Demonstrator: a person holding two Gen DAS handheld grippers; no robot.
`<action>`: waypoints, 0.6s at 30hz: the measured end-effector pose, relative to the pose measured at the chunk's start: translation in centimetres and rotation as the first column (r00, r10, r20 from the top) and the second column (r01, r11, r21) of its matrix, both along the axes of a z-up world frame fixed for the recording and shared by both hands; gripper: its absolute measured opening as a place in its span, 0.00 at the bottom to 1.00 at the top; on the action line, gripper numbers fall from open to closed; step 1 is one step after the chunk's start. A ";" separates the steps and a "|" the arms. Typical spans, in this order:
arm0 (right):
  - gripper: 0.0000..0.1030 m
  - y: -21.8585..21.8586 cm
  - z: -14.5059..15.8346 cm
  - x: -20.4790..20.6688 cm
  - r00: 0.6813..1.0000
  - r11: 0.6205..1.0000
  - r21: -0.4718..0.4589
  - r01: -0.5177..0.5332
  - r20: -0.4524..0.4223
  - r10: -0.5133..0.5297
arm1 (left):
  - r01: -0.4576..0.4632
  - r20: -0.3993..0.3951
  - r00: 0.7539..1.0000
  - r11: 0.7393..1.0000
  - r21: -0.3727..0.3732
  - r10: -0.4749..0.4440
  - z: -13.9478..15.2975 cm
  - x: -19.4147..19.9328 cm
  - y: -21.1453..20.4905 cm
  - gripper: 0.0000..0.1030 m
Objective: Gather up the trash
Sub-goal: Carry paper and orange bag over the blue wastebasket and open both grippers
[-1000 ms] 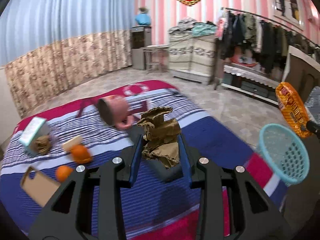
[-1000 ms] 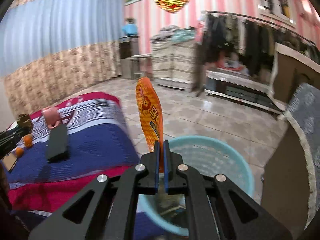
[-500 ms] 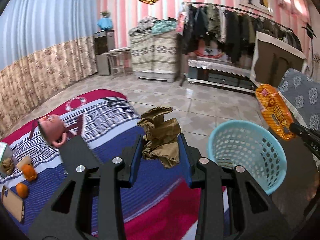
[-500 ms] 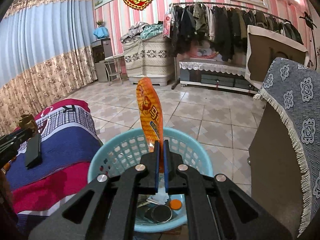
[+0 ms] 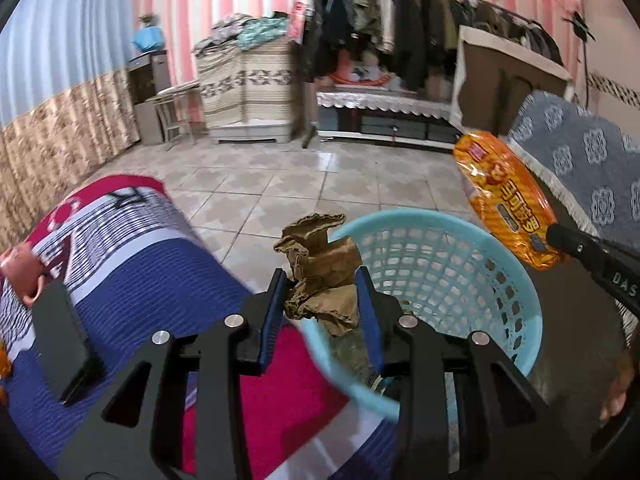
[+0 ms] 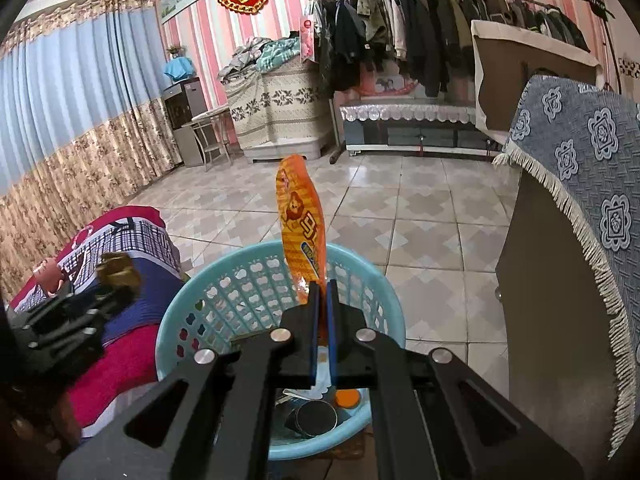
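Left claw (image 5: 322,300) clamps a crumpled brown paper wad (image 5: 320,276) at the near rim of the round light-blue plastic basket (image 5: 520,276); right claw (image 6: 320,292), pinched thin, holds an orange snack wrapper (image 6: 302,232) upright over that basket.

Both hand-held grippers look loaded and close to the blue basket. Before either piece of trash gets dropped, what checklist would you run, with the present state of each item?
1. Left hand-held gripper grips the crumpled brown paper: ok, pads press on both sides.
2. Right hand-held gripper grips the orange snack wrapper: ok, pinched at its lower end.
3. Wrapper above the blue basket opening: ok in the right wrist view.
4. Paper past the basket rim: cannot tell; it sits at the near rim in the left wrist view.
5. Room in the basket: ok, only a few items at the bottom.
6. The two grippers apart: ok, no contact visible.
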State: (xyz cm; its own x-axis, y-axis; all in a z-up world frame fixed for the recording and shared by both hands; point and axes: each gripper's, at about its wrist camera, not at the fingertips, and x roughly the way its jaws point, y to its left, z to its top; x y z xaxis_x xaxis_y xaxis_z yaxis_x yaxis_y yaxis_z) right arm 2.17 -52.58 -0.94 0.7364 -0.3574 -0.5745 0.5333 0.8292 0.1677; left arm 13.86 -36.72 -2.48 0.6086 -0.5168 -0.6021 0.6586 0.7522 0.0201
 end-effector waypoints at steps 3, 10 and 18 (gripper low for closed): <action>0.04 -0.2 -0.4 -0.1 1.000 1.000 0.014 0.002 -0.004 -0.002 | 0.032 -0.012 0.999 0.999 0.021 -0.031 -0.8 0.2 -2.1 0.34; 0.04 -0.8 -1.0 0.3 1.000 1.000 0.026 -0.007 -0.023 0.007 | 0.011 0.011 1.000 0.999 0.048 -0.012 -1.0 1.2 -3.5 0.70; 0.04 0.1 -1.2 1.6 0.998 0.999 0.009 -0.034 -0.049 0.034 | -0.091 0.049 0.995 0.996 0.023 0.090 0.7 2.8 0.3 0.87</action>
